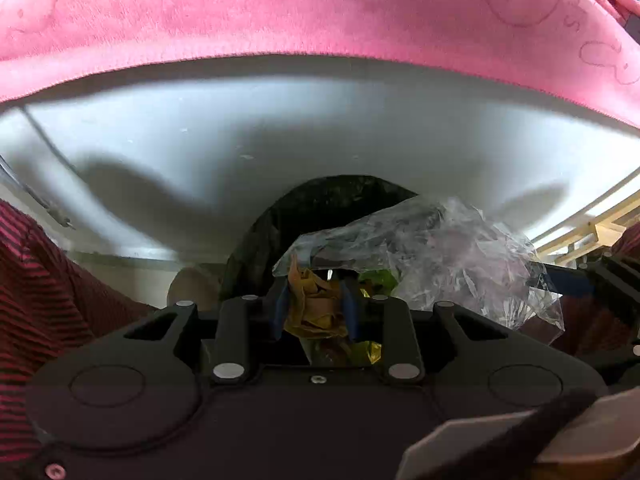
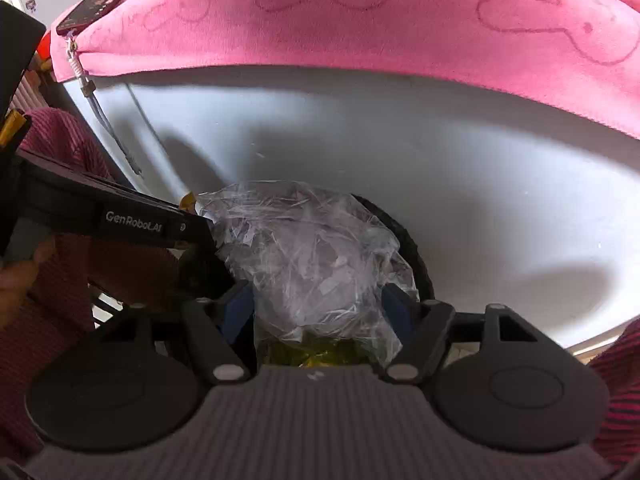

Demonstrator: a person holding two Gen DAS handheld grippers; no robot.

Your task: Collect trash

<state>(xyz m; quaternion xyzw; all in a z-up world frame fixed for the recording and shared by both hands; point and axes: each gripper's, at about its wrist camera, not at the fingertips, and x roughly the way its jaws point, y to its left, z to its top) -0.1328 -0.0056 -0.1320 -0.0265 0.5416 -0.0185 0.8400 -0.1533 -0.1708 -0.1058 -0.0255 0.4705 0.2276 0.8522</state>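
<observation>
My left gripper (image 1: 316,284) is shut on a crumpled brown-yellow wrapper (image 1: 316,316), which sits between its blue pads (image 1: 280,312). A wad of clear plastic film (image 1: 440,256) hangs just to its right. In the right wrist view that clear plastic (image 2: 312,248) fills the gap of my right gripper (image 2: 320,304), which is shut on it with both blue pads touching. Some yellow-green wrapper (image 2: 316,352) shows under the film. Below both loads is the dark mouth of a black trash bag (image 1: 320,200), whose rim (image 2: 416,256) peeks out behind the plastic. The left gripper's body (image 2: 132,220) reaches in from the left.
A white curved wall (image 1: 280,140) rises right behind the bag, with a pink towel (image 1: 320,12) draped over its top. A dark phone (image 2: 94,8) lies on the towel's left corner, and a cord (image 2: 100,112) hangs below it. Red-striped sleeves (image 1: 40,300) flank both sides.
</observation>
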